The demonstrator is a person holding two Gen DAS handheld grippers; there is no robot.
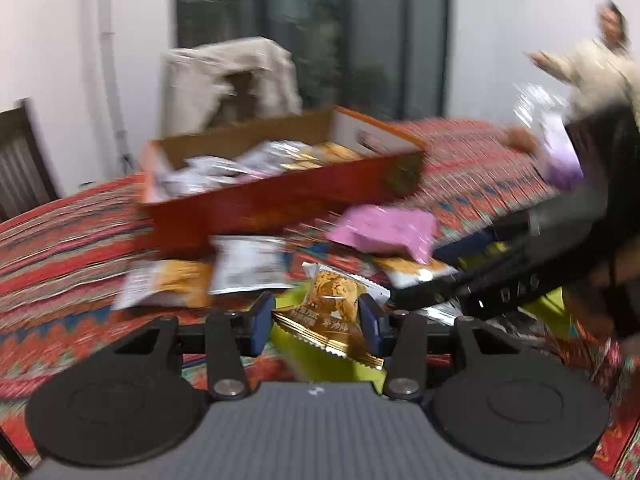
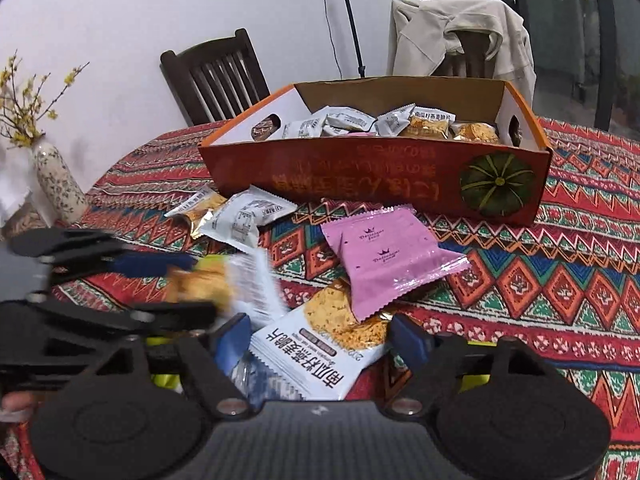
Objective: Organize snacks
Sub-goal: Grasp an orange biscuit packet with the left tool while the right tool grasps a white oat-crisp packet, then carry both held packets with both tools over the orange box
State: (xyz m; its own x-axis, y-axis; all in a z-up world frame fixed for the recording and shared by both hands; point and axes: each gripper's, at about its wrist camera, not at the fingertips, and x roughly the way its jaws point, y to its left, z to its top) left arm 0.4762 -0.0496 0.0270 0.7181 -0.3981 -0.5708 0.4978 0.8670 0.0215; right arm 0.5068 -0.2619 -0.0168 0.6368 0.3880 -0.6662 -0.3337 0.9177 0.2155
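In the left wrist view my left gripper [image 1: 316, 316] is shut on a gold and orange snack packet [image 1: 332, 300], which stays sharp while the table blurs. The right wrist view shows that gripper [image 2: 192, 286] blurred at the left, the packet [image 2: 200, 280] in it. My right gripper [image 2: 322, 340] is open around a white packet with an orange cereal picture [image 2: 316, 352]; its pads stand close to the packet's edges. A pink packet [image 2: 384, 260] overlaps that packet's far end. The orange cardboard box [image 2: 360, 184] behind holds several packets.
Two loose packets [image 2: 236, 216] lie before the box on the patterned tablecloth [image 2: 560, 272]. A flowered vase [image 2: 56, 184] stands at the far left. Two chairs [image 2: 216, 76], one draped with a beige jacket [image 2: 460, 32], flank the far side. A person [image 1: 600, 64] is at the right.
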